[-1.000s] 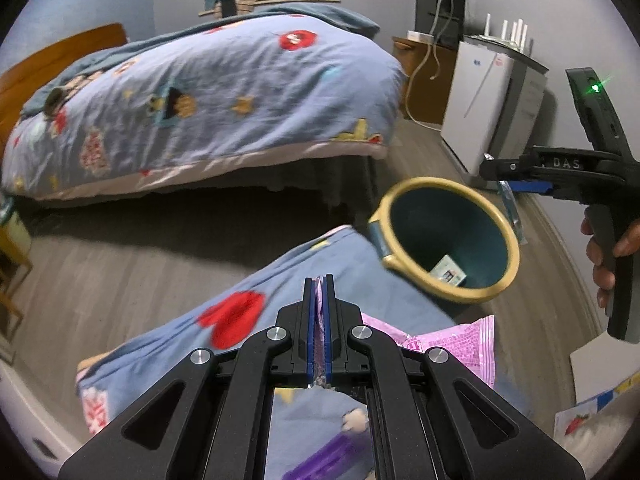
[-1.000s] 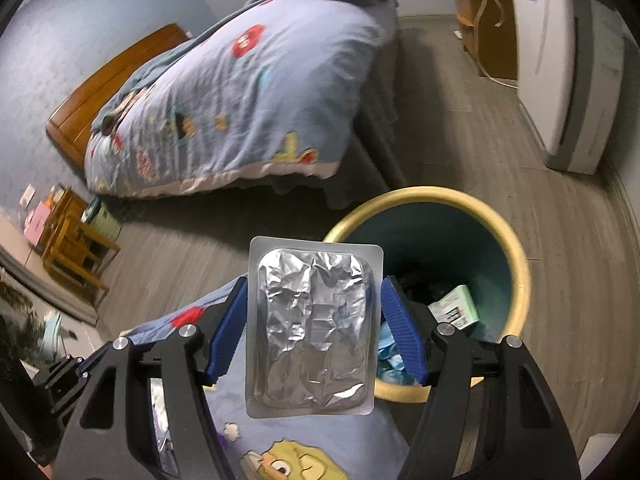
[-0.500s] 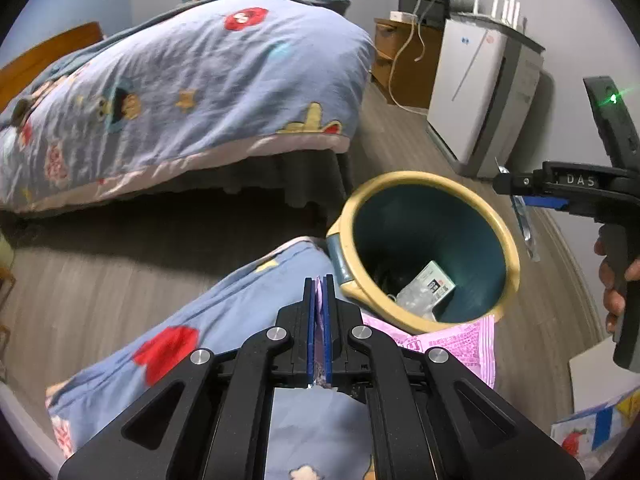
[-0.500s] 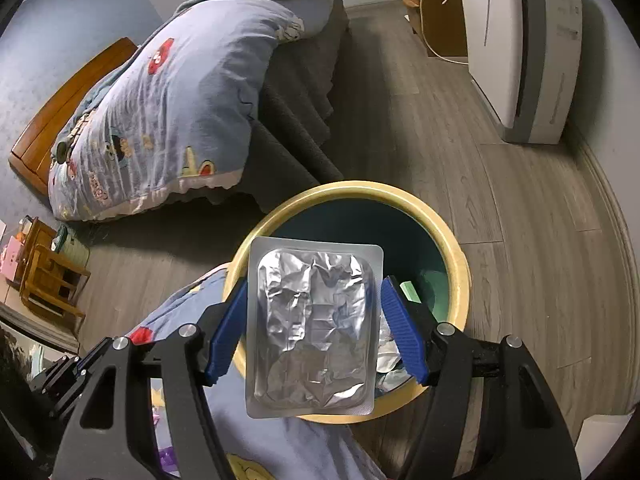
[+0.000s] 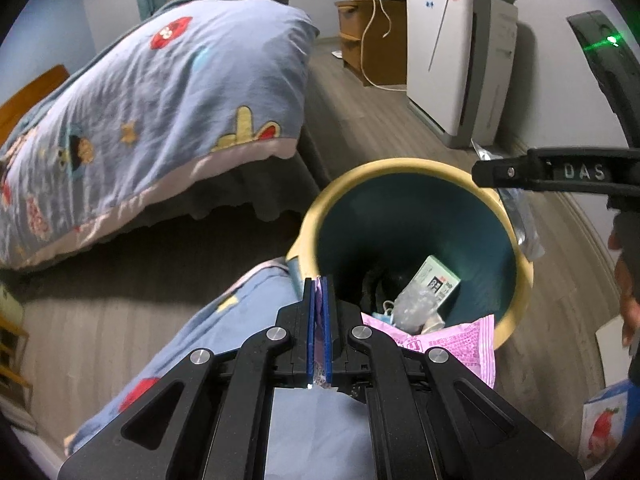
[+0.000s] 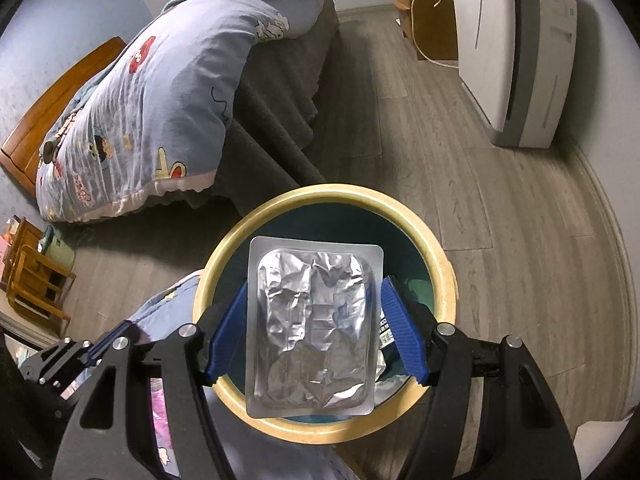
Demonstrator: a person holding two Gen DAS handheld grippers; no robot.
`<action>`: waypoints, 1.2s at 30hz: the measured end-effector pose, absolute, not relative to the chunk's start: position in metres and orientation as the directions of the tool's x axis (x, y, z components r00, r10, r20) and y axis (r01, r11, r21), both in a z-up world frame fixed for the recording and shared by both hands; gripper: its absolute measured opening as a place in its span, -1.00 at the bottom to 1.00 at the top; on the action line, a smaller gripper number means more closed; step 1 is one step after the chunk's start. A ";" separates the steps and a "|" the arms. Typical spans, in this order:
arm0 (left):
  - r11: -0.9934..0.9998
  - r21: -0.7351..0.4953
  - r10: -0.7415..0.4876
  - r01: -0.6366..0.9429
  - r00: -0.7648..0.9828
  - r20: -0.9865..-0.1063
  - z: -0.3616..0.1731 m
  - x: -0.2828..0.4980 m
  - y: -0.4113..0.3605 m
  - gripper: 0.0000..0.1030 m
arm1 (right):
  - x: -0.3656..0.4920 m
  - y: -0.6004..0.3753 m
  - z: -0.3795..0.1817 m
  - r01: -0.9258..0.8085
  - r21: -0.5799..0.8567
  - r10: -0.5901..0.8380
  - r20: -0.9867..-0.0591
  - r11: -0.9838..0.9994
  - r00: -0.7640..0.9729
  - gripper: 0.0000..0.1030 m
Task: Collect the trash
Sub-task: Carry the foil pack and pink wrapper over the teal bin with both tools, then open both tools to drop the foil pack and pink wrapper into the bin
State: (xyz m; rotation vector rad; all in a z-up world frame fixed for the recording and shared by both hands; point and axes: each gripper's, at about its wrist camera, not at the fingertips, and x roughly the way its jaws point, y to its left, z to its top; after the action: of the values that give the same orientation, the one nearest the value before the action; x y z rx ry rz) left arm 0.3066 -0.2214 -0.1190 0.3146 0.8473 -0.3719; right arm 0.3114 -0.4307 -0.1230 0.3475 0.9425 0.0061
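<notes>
A round bin with a yellow rim [image 5: 516,316] and dark teal inside stands on the floor; it shows in the right wrist view [image 6: 444,264] too. It holds a small box [image 5: 438,282] and crumpled scraps. My left gripper [image 5: 319,308] is shut on a pink snack wrapper [image 5: 448,344] at the bin's near rim. My right gripper [image 6: 314,320] is shut on a silver foil blister pack [image 6: 314,328], held over the bin's mouth. The right gripper [image 5: 496,170] is seen over the bin's far right rim.
A bed with a blue cartoon quilt [image 5: 160,92] lies to the left. A blue cartoon cloth [image 5: 208,340] lies under the left gripper. A white appliance [image 5: 452,68] and a wooden cabinet [image 5: 372,44] stand at the back right. Wood floor surrounds the bin.
Both grippers have moved toward the bin with their trash. The foil pack is now over the bin's mouth and the left gripper is at its near rim.
</notes>
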 end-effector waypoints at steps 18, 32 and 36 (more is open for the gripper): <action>0.938 0.046 -0.184 0.343 0.606 -0.774 -0.137 0.338 -0.234 -0.59 | 0.315 -0.455 -0.155 0.250 0.445 0.241 -0.786 0.860 0.569 0.29; 0.939 0.068 -0.169 0.336 0.627 -0.761 -0.129 0.327 -0.213 -0.49 | 0.316 -0.451 -0.146 0.242 0.420 0.217 -0.785 0.875 0.580 0.48; 0.945 0.076 -0.155 0.319 0.637 -0.755 -0.116 0.314 -0.197 -0.27 | 0.308 -0.433 -0.123 0.192 0.346 0.164 -0.773 0.918 0.613 0.60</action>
State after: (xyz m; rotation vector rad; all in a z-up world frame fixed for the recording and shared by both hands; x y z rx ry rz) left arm 0.3142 -0.1968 -0.1164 0.2102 0.8381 -0.2731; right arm 0.3083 -0.4328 -0.1228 0.4212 0.9184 -0.0167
